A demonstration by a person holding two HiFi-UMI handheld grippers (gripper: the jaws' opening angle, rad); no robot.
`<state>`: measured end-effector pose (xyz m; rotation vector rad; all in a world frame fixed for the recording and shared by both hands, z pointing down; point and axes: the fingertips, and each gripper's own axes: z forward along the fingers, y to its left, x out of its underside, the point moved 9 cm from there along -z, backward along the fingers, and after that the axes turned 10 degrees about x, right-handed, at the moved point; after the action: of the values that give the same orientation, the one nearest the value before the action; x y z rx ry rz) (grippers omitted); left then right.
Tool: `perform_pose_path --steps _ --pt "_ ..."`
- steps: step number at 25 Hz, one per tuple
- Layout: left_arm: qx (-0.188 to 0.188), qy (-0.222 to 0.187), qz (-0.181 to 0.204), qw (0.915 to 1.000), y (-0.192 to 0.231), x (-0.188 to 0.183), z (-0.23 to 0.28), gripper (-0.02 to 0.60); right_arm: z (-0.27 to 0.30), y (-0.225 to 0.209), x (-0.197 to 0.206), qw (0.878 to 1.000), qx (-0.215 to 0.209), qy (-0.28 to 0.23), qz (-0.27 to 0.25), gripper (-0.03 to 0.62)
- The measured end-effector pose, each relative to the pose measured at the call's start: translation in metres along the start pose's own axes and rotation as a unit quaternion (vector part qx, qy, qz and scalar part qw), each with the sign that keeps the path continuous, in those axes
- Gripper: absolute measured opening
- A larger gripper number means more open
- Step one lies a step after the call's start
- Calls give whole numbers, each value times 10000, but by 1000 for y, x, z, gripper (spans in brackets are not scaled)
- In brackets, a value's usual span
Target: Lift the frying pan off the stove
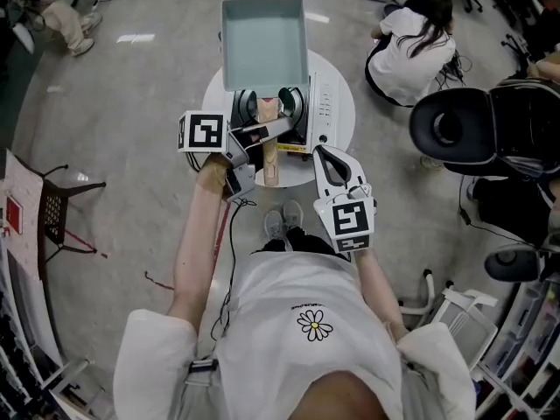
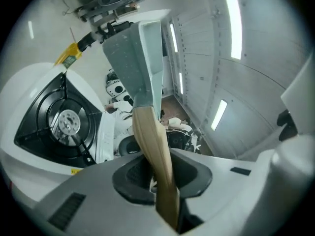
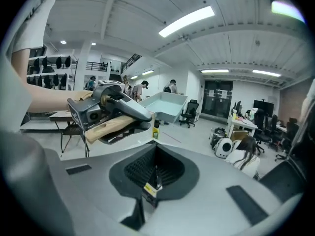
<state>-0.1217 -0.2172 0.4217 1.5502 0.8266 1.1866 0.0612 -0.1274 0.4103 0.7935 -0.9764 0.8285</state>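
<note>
A square teal frying pan with a wooden handle hangs in the air above the white portable stove. The black burner lies bare below it. My left gripper is shut on the wooden handle, and the pan rises beyond its jaws. My right gripper hovers at the stove's front right corner, shut with nothing in it. In the right gripper view its jaws meet in a line, and the left gripper with the handle shows at the left.
The stove stands on a small round white table. A person sits on the floor at the back right beside a black office chair. A small black chair stands at the left, and shelving lines the lower corners.
</note>
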Motion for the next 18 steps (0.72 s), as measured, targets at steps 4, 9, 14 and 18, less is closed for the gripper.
perform_pose_path --steps 4,9,14,18 --pt "164 -92 611 9980 -41 -13 1 72 3 -11 -34 9983 101 -582 14 2" --pt "-16 -318 1405 9896 -91 -25 -12 75 5 -16 -82 9911 156 -1318 -40 2" --pt "-328 -437 2253 9728 -133 -21 -25 71 -6 -18 -110 9833 136 -1814 -97 2" --pt "-403 -539 2631 9624 -163 -7 -34 72 -13 -15 -125 9784 64 -2063 -67 2"
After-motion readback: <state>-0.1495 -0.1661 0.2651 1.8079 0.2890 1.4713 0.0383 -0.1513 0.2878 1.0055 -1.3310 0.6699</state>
